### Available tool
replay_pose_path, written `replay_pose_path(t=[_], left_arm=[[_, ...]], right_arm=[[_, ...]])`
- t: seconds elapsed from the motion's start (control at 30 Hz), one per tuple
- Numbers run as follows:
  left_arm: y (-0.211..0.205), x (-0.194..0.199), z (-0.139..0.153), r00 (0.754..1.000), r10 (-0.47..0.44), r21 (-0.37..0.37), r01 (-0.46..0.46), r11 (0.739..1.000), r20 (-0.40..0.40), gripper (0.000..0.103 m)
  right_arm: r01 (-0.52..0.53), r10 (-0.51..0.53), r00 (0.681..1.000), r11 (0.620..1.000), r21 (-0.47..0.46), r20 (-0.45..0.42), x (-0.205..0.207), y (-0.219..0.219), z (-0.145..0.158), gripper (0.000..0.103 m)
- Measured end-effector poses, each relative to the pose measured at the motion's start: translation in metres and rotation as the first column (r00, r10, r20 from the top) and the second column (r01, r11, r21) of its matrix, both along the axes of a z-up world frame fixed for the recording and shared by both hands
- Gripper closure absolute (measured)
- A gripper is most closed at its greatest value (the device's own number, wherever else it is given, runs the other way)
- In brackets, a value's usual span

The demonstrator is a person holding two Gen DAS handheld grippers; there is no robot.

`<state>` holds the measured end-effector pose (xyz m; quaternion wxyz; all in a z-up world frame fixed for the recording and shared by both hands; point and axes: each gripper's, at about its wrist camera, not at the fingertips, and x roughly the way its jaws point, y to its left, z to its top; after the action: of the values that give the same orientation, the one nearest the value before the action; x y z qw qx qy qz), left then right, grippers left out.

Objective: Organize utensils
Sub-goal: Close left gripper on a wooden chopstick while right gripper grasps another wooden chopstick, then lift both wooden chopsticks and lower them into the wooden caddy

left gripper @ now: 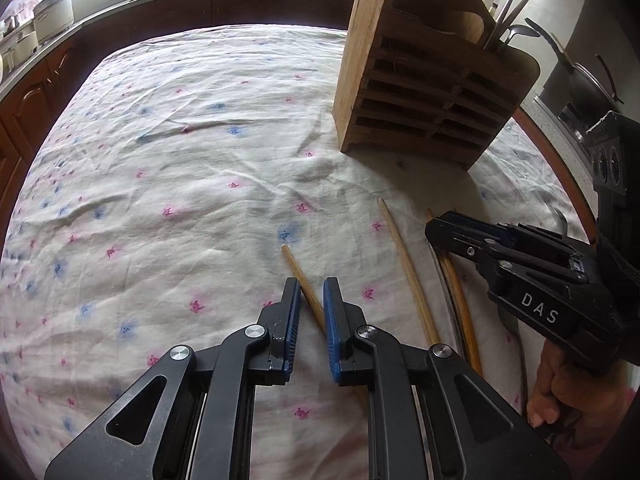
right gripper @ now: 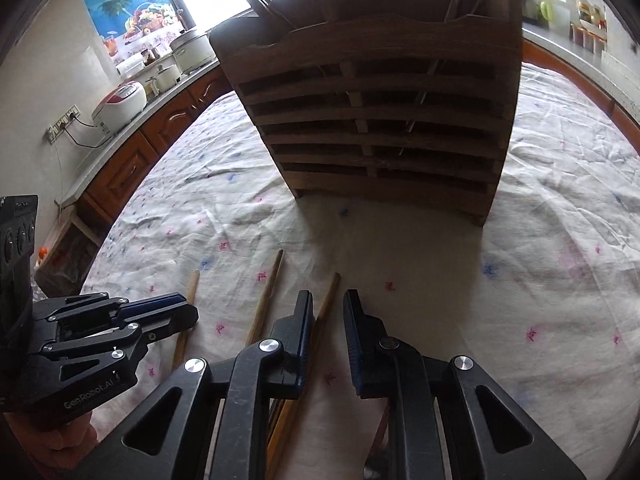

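Three wooden chopsticks lie on the flowered tablecloth [left gripper: 180,184]. In the left wrist view the left chopstick [left gripper: 300,272] runs between the fingers of my open left gripper [left gripper: 311,284]; the jaws stand apart either side of it. A second chopstick [left gripper: 404,264] lies to its right, a third [left gripper: 456,292] passes under my right gripper [left gripper: 440,224]. In the right wrist view my right gripper [right gripper: 327,298] is open over the right chopstick [right gripper: 326,304], with the middle chopstick [right gripper: 266,296] and left one [right gripper: 188,312] beside it. The slatted wooden utensil holder [right gripper: 380,120] stands upright ahead, also in the left wrist view [left gripper: 424,92].
Metal utensils stand in the holder [left gripper: 508,16]. Wooden cabinets and a counter with rice cookers [right gripper: 120,104] line the left. A stove with a pan [left gripper: 580,80] is at the right. My left gripper [right gripper: 176,312] shows at the left of the right wrist view.
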<state>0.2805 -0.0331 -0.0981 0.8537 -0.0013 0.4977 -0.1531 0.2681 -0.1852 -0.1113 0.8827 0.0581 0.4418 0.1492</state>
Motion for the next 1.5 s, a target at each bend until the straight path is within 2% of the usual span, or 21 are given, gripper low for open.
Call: replay_pose_path(t=[0.17, 0.23, 0.33, 0.43, 0.53, 0.77, 1.07, 1.3, 1.5], left_arm=[[-0.011, 0.003, 0.0, 1.0, 0.014, 0.052, -0.015, 0.999, 0.022, 0.091], [-0.019, 0.002, -0.002, 0.999, 0.002, 0.093, -0.006, 0.996, 0.051, 0.092], [-0.023, 0.001, -0.001, 0.998, -0.005, 0.115, -0.002, 0.993, 0.065, 0.094], [-0.014, -0.002, 0.003, 0.998, 0.007, 0.063, -0.01, 0.998, 0.056, 0.098], [-0.003, -0.012, 0.015, 0.996, 0.028, 0.036, -0.031, 0.999, 0.085, 0.098], [0.023, -0.041, 0.06, 0.985, 0.074, -0.093, -0.06, 0.994, 0.154, 0.099], [0.036, -0.079, 0.111, 0.963, 0.091, -0.163, -0.05, 0.985, 0.255, 0.099], [0.044, -0.104, 0.137, 0.943, 0.102, -0.201, -0.038, 0.979, 0.318, 0.099], [0.047, -0.122, 0.156, 0.923, 0.111, -0.219, -0.03, 0.975, 0.368, 0.099]], right_arm=[[-0.037, 0.039, 0.999, 0.994, -0.1, 0.011, 0.001, 0.011, 0.001, 0.087], [-0.034, 0.037, 0.999, 0.991, -0.131, 0.026, -0.002, 0.012, 0.001, 0.092], [-0.015, 0.017, 1.0, 0.997, -0.081, 0.017, -0.003, 0.003, 0.002, 0.096], [0.004, -0.004, 1.0, 1.0, 0.017, 0.012, -0.007, -0.013, 0.009, 0.098], [0.019, -0.022, 0.999, 0.997, 0.076, 0.042, -0.02, -0.027, 0.025, 0.099], [0.02, -0.041, 0.991, 0.986, 0.165, 0.126, -0.052, -0.049, 0.068, 0.099], [0.015, -0.064, 0.964, 0.982, 0.188, 0.258, -0.086, -0.047, 0.117, 0.099], [0.019, -0.08, 0.932, 0.985, 0.172, 0.354, -0.112, -0.05, 0.148, 0.099], [0.017, -0.085, 0.908, 0.986, 0.166, 0.41, -0.127, -0.052, 0.164, 0.099]])
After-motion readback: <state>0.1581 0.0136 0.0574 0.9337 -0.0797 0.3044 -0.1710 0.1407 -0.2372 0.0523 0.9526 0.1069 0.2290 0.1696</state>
